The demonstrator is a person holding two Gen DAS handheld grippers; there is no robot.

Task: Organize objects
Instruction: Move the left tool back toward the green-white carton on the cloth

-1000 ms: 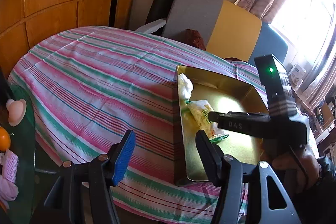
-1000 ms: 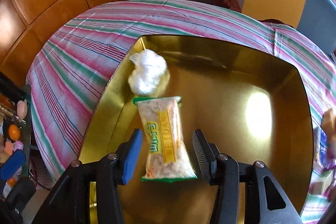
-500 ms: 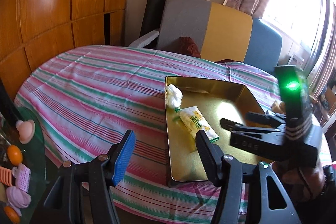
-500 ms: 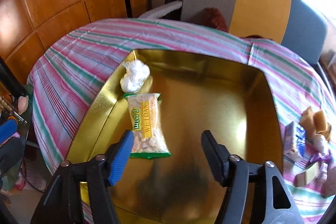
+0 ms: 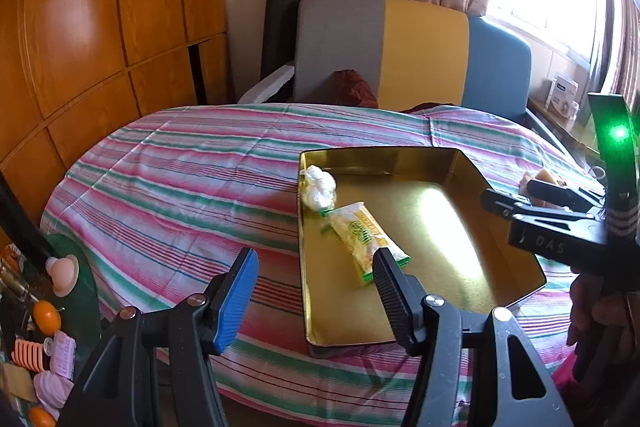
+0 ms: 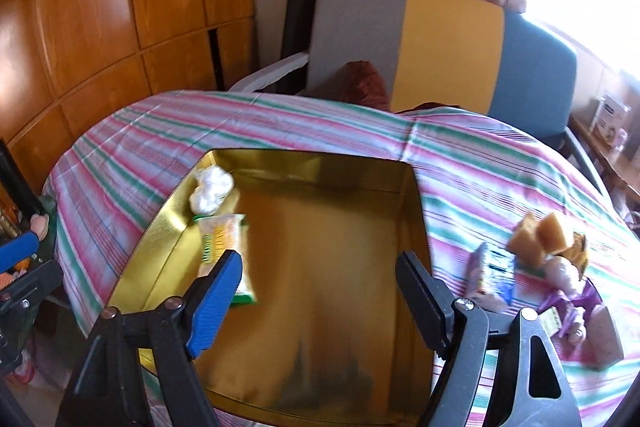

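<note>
Pulled back and lifted since a second ago: right gripper [image 6: 318, 285], then low over the yellow snack packet with green ends [image 6: 224, 247], now higher and turned toward the right side. Packet left lying flat inside the shallow gold metal tin [image 6: 408, 195], just below the small white crumpled plastic bundle [image 6: 211, 189] in the far-left corner. Left gripper [image 5: 312, 287] also raised a little, with more of the room in sight now.

Progress, judged from how things lie — two items in the tin, much left outside. On the pink-and-green striped tablecloth [image 6: 480, 163], to the right of the tin, a loose heap of wrapped snacks [image 6: 552, 267]: yellow sponge-like cakes, a pale blue-and-pink packet, a purple-wrapped sweet, some small boxes. Exact count hard to give, blurred. Probably less than half done.

Right fingers spread wide, nothing between them; heap lying to the right of the black finger, outside the gap, near but not touched. Packet partly hidden behind the blue finger, also not gripped. Left fingers wide apart too, empty, hovering over the near-left corner of the tin; packet just beyond the black finger in the left view. Next likely a swing right and down over the heap.
</note>
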